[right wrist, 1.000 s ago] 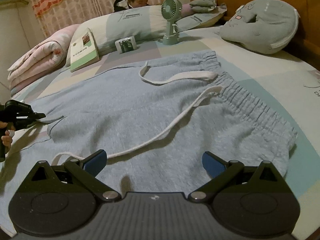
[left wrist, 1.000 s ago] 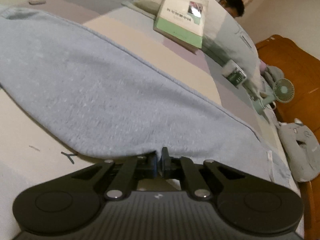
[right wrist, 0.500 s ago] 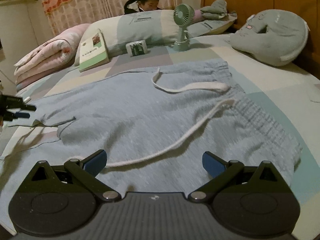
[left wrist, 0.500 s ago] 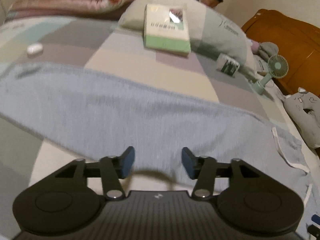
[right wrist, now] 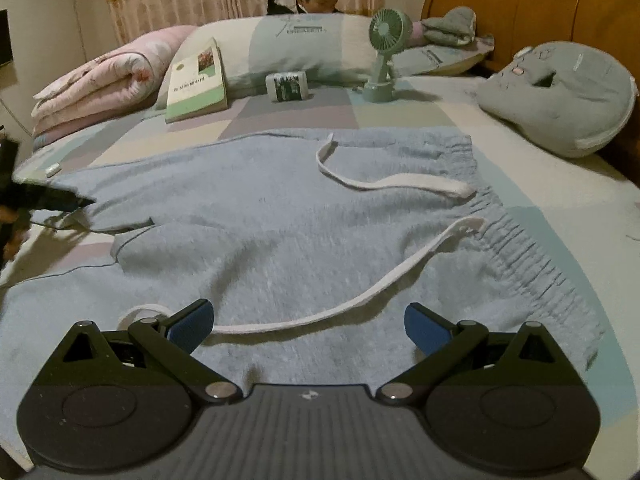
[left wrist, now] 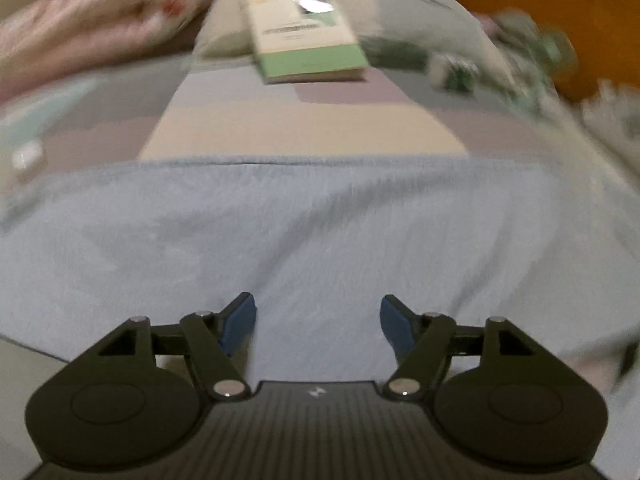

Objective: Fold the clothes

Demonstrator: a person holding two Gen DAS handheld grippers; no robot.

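Trousers (right wrist: 280, 232) of soft, fuzzy pale-blue fleece lie spread flat on the patchwork bed (right wrist: 560, 184), their gathered elastic waistband (right wrist: 516, 240) puckered, with a flat white drawstring (right wrist: 360, 304) curling across them. The left gripper (left wrist: 318, 322) hangs over the cloth, its jaws opening with nothing between them. The right gripper (right wrist: 308, 322) stands wide apart above the drawstring, gripping nothing.

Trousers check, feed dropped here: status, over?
Left tongs opening, nothing between them; right tongs open, empty. Blue trousers flat on bed, unfolded. White drawstring loose across them.
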